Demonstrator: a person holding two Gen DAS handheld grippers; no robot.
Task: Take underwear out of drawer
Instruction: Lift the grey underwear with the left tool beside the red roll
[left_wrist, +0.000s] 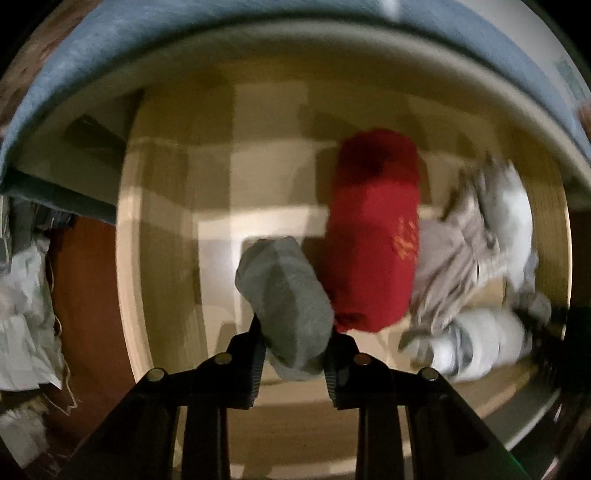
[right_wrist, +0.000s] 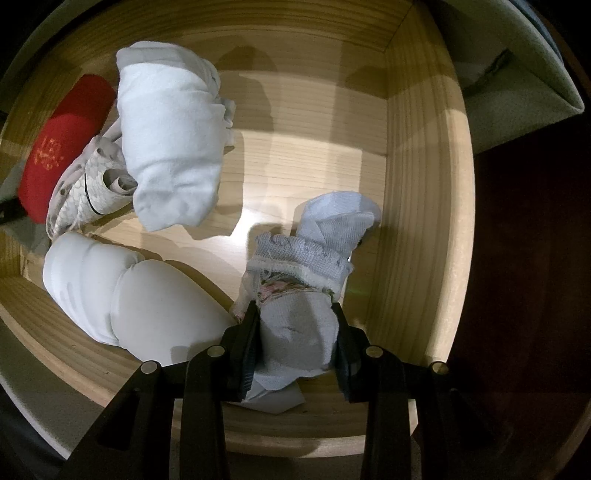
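A: How are the two hands posed?

B: Both point straight down into the drawer (right_wrist: 417, 206). The left hand-held gripper (left_wrist: 293, 325) sits at the bottom middle of its frame, its black fingers (left_wrist: 255, 354) pressed against the sides of a grey roll (left_wrist: 284, 295). That view is blurred, but the roll plainly fills the gap between the pads.

A: And the right?

B: The right hand-held gripper (right_wrist: 295, 317) is at the bottom middle of its own frame, pinching a pale blue bundle (right_wrist: 295, 336) with a ribbed band and a frayed edge. The fabric bulges out above and below the pads.

A: What else lies in the drawer?

B: In the left view, a red roll (left_wrist: 373, 229) lies just right of the grey one and touches it; it carries small gold marks. Right of that is a crumpled beige-grey piece (left_wrist: 450, 258), and at the lower right a white roll (left_wrist: 480, 343). In the right view, a big white roll (right_wrist: 170, 136) lies at the upper left, a patterned pale piece (right_wrist: 88, 184) beside it, the red roll at the far left edge, and a padded white piece (right_wrist: 122, 288) at the lower left.

A: Anything outside the drawer?

B: In the left view a blue cloth (left_wrist: 110, 48) arcs along the top, and crumpled white stuff (left_wrist: 26, 314) sits at the left edge on a red-brown floor (left_wrist: 85, 314).

A: So the underwear is where?

B: All still inside the wooden drawer, two pieces gripped.
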